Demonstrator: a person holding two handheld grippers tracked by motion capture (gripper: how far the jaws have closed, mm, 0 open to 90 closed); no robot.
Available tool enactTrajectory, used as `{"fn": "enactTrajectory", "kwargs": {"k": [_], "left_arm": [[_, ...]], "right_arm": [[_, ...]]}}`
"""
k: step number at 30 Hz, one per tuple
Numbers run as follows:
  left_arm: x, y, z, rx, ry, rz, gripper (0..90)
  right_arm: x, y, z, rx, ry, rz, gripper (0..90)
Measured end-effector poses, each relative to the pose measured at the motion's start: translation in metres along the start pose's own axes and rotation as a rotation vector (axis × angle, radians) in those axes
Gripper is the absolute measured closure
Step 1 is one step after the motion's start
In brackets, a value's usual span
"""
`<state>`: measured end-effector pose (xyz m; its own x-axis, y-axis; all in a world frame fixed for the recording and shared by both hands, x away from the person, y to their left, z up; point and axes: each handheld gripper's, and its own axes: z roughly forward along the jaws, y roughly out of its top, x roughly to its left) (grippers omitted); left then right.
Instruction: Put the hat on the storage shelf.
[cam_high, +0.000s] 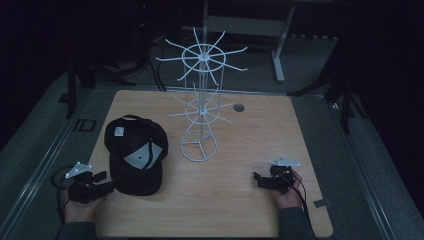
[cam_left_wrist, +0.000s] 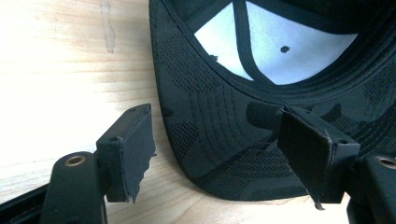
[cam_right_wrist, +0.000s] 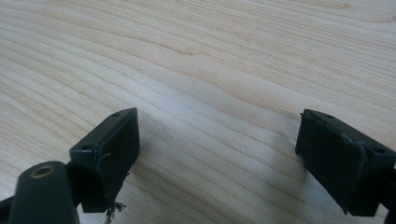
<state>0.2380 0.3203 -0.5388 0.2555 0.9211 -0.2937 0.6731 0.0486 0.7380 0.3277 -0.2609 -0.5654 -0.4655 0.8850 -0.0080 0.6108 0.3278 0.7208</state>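
Observation:
A black cap lies upside down on the left part of the wooden table, its pale lining facing up. My left gripper sits at the cap's brim, open, with the brim edge between its spread jaws. One pad is over bare wood, the other pad over the brim. My right gripper rests open near the front right of the table, nothing but wood grain between its jaws. A white wire display rack with radiating hooks stands in the table's middle.
The rack's ring base sits just right of the cap. A small dark hole marks the far part of the tabletop. Grey floor surrounds the table, with a desk frame behind.

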Motion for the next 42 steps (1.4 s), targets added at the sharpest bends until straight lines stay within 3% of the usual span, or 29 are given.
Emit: {"fn": "enactTrajectory", "kwargs": {"k": [14,28,42], "left_arm": [[0.012,-0.004,0.011,0.062,-0.028,-0.017,26.1],[0.013,-0.006,0.021,0.115,-0.057,0.000,27.1],[0.006,-0.004,0.018,0.099,-0.101,0.038,37.0]], "right_arm": [[0.000,0.000,0.000,0.000,0.000,0.000,13.4],[0.000,0.000,0.000,0.000,0.000,0.000,13.3],[0.000,0.000,0.000,0.000,0.000,0.000,13.3]]}}
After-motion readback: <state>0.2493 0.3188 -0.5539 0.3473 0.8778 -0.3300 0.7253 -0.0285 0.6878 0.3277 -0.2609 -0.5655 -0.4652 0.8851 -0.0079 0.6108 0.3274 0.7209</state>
